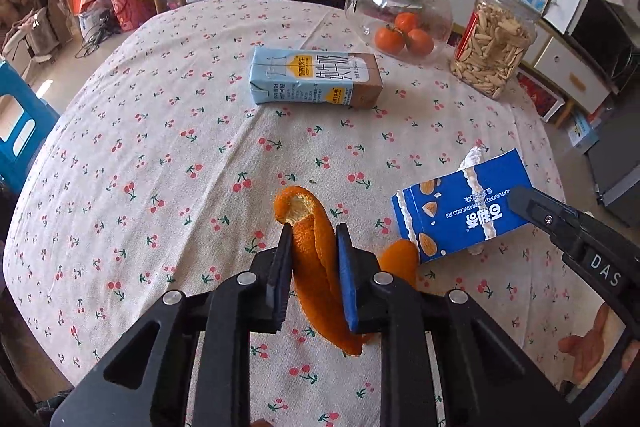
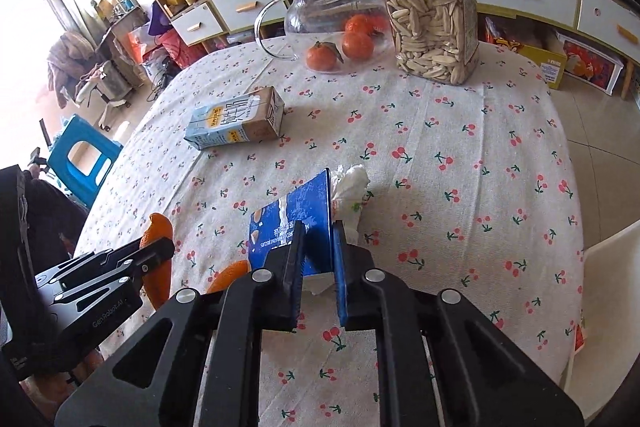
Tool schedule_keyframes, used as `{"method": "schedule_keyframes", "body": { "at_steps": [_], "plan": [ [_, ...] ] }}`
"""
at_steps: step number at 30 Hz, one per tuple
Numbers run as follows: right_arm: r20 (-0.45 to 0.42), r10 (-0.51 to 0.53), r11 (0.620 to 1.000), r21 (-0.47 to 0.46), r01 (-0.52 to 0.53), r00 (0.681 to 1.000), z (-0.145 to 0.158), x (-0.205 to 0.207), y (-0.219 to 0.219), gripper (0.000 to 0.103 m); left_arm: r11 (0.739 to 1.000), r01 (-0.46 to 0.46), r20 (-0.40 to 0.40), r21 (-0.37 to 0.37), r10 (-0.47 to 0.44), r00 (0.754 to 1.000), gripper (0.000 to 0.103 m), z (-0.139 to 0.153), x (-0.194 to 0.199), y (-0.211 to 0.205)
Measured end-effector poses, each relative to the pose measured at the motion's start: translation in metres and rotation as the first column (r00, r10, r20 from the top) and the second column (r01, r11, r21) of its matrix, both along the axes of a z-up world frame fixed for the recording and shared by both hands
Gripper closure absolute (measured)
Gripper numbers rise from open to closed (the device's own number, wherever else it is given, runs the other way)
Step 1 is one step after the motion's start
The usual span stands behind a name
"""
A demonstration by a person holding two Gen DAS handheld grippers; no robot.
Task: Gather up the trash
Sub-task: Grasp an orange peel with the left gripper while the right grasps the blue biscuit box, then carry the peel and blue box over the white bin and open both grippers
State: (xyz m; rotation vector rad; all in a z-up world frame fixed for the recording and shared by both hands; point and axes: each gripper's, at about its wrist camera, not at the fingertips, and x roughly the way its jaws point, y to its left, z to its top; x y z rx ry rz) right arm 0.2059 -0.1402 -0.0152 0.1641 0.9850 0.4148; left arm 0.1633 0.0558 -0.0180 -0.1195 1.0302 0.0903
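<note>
Now left gripper (image 1: 314, 247) fingers clamp orange peel (image 1: 316, 267); right gripper (image 2: 318, 247) fingers clamp blue biscuit box (image 2: 296, 227).

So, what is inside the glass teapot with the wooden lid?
Nothing that I can make out: the glass teapot looks empty. The three tangerines seem to lie on the table beside it, partly behind the glass.

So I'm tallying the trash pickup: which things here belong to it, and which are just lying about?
Trash: orange peel in left gripper; blue biscuit box in right gripper; crumpled tissue; milk carton.
Lying about: glass teapot, tangerines, seed jar.
</note>
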Motion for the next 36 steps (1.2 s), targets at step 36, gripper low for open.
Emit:
{"method": "schedule_keyframes", "body": {
  "at_steps": [36],
  "plan": [
    [0.210, -0.181, 0.980, -0.047, 0.194, 0.961, 0.053, -0.041, -0.094, 0.095, 0.996, 0.091, 0.103, 0.022, -0.092, 0.990, 0.082, 0.023, -0.001, -0.042]
  ]
}}
